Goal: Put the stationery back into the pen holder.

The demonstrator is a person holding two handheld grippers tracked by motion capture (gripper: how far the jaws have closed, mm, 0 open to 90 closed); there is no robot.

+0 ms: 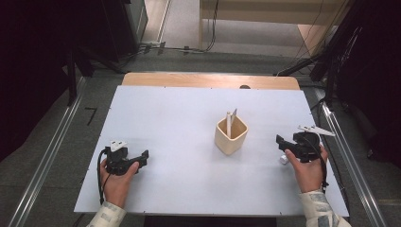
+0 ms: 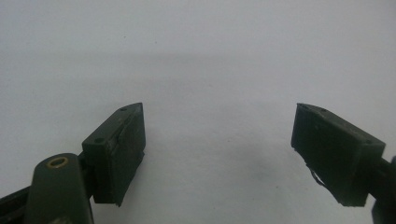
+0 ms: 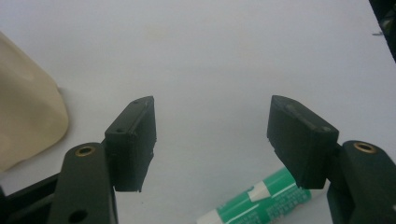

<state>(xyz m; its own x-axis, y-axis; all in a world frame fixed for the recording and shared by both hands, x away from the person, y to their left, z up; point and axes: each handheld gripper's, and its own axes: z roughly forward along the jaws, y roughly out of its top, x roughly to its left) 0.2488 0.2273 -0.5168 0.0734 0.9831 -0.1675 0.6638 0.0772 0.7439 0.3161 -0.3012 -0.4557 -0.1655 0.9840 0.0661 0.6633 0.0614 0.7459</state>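
**Fig. — Right gripper spread over the glue stick, cup beside it**

We hold the right gripper [image 3: 211,142] low over the white table [image 1: 165,123], jaws wide apart, nothing pressed betw. them. The green-and-white glue stick [image 3: 254,204] lies flat on the table, just under and inside the right-hand jaw as the right gripper view shows it; in the high view it peeks out white beside the gripper [image 1: 283,159]. The left gripper [image 2: 218,154] rests at the near left, jaws likewise spread and empty, bare table ahead.

Step in hand, as we judge it: taking up the stick. To do it well we should centre the jaws across the barrel, not the cap end, lower until the pads bracket it, then close square so it doesn't roll.

Room: the beige cup [image 1: 231,135], w. two pale sticks upright in it, stands left of the right gripper, apart but near. The table's right edge [image 1: 326,156] is close; approach and lift should stay inboard. Mid-table is open.
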